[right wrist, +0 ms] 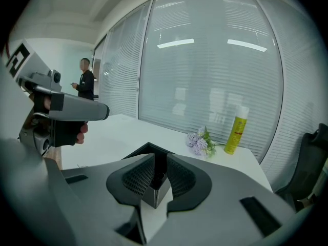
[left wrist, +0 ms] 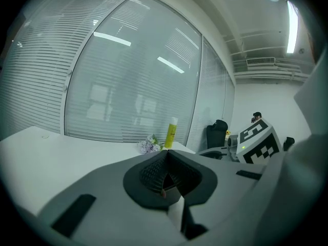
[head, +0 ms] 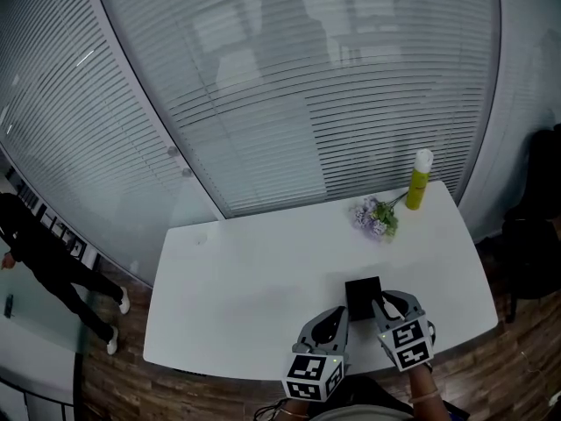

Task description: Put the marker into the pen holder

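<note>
Marker (right wrist: 160, 169), dark and slim, stands upright in the narrow slit between the jaws of my right gripper (right wrist: 160, 159), and the jaws are clamped on it from both sides. Its lower end points down into the open mouth of the black square pen holder (right wrist: 149, 195), which sits corner-on right under those jaws. How far the marker reaches inside I cannot tell. In the head view the pen holder stands near the front edge of the white table (head: 228, 296), right of the middle. My right gripper is over the holder's right side and my left gripper (left wrist: 167, 155) is just beside its left side, close to the table edge. My left gripper's jaws are together, tips meeting. A tiny reddish speck shows low in the cleft between its pads, too small for me to make out. At the table's far right corner a yellow bottle (head: 418, 189) with a white cap stands upright. A small bunch of purple flowers (head: 375, 217) lies just beside it on my side, and both are well apart from the pen holder. Slatted blinds (head: 263, 103) run behind the table, a person in dark clothes (head: 48, 261) stands off to the left, and a dark chair (head: 536, 235) is at the right.
</note>
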Motion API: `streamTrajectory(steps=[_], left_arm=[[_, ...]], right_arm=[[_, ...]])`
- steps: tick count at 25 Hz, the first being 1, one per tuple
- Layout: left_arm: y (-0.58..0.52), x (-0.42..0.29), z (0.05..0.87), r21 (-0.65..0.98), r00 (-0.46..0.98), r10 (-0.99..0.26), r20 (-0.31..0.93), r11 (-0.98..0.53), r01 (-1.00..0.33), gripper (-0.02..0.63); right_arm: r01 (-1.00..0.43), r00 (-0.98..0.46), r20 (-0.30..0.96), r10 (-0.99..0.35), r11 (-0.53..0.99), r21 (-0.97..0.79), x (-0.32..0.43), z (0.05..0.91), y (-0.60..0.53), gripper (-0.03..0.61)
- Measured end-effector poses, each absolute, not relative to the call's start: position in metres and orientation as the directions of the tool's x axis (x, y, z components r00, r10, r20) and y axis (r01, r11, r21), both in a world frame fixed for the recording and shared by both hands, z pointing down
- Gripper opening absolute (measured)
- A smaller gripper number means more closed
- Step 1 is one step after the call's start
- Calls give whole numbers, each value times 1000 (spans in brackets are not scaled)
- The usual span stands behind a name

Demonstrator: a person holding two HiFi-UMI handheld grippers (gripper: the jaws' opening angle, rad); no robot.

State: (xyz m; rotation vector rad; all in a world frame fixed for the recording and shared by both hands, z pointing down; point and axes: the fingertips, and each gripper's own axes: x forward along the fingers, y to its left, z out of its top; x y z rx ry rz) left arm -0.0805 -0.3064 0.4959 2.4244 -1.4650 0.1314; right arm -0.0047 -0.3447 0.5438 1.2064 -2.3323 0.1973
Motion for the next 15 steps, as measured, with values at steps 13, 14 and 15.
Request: streamTrajectory(steps=[13, 14, 15], left_arm=[[-297, -80, 489, 185, 425, -877, 223, -389, -902, 18], [-296, -79, 488, 181, 421, -880, 222, -387, -904, 18], [-295, -78, 487, 177, 417, -882, 221, -384, -906, 18]], right_arm=[[-802, -521, 395, -757, 592, 78, 8, 516, -335, 84], [-800, -526, 387, -758, 595, 79, 9, 513, -334, 80], [-797, -531, 379, -758, 598, 80, 10, 511, -332, 76]])
